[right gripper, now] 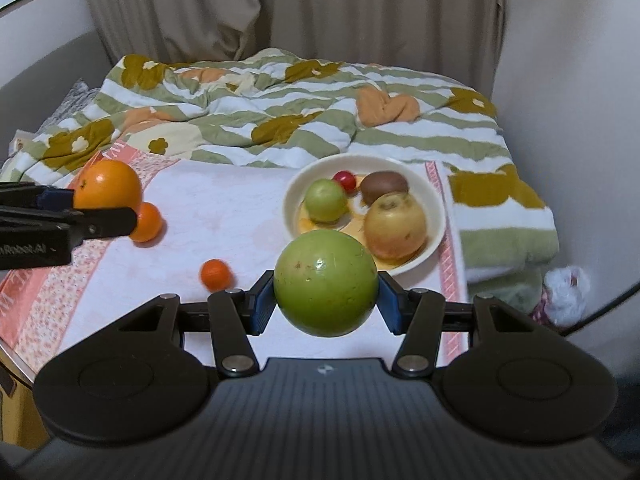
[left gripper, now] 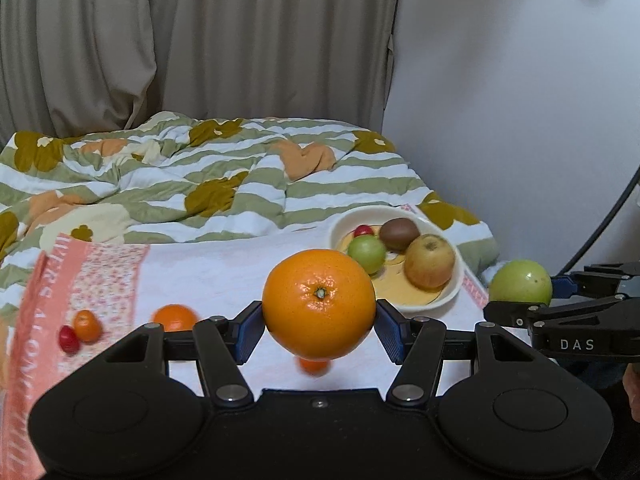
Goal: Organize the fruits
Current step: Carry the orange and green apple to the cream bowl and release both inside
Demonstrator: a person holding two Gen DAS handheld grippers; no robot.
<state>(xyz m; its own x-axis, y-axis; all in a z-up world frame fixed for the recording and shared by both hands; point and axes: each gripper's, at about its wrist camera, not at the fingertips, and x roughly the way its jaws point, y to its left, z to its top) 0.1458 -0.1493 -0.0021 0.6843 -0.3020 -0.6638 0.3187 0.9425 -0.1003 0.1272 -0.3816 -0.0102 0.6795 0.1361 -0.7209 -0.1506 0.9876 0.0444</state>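
Note:
My left gripper point(left gripper: 319, 322) is shut on a big orange point(left gripper: 319, 304) and holds it above the towel; it also shows in the right wrist view point(right gripper: 106, 189). My right gripper point(right gripper: 326, 304) is shut on a green apple point(right gripper: 326, 282), held just in front of the white bowl point(right gripper: 436, 216); the apple also shows in the left wrist view point(left gripper: 521, 282). The bowl point(left gripper: 452, 294) holds a small green apple point(right gripper: 325, 200), a yellow apple point(right gripper: 394, 226), a kiwi point(right gripper: 384, 187) and a red cherry tomato point(right gripper: 345, 181).
On the pink-edged towel point(right gripper: 224, 208) lie a mandarin point(right gripper: 146, 222) and a small orange fruit point(right gripper: 216, 275). In the left wrist view a small orange point(left gripper: 87, 325) and a red tomato point(left gripper: 68, 339) lie at the left. A flowered quilt point(right gripper: 280, 120) lies behind; a wall is at the right.

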